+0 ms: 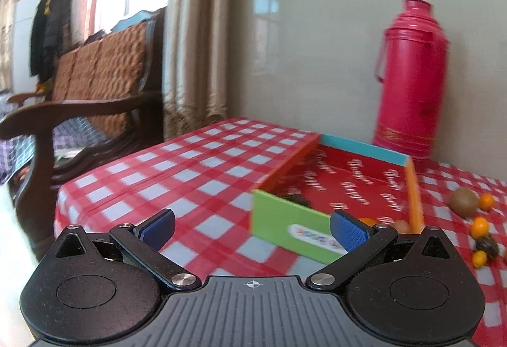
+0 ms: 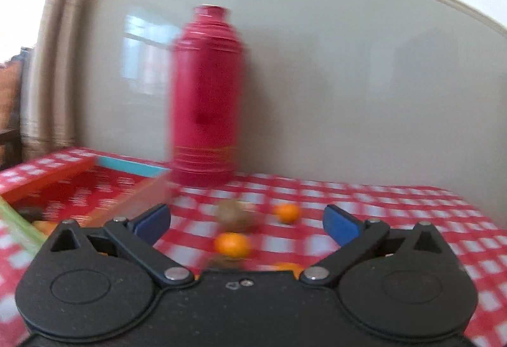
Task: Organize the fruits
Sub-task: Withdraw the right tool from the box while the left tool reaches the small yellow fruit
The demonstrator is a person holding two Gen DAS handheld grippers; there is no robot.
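Both grippers, left [image 1: 252,228] and right [image 2: 247,223], fingers spread wide, nothing between. Tangerine [image 2: 232,244] and kiwi [image 2: 233,214] loose on checked cloth [image 1: 190,163] beside box [image 1: 285,220].

Left gripper [image 1: 252,228] fills the lower frame, its blue-padded jaws spread wide and holding nothing. Right gripper [image 2: 247,225] sits likewise low in its frame, jaws wide apart, empty.

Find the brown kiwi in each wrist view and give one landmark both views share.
Left wrist view: the kiwi lies at the far right on the checked cloth, right of the box, beside small oranges.
Right wrist view: the kiwi is blurred, near the centre, just beyond an orange.
Shared landmark: the red flask standing against the wall.
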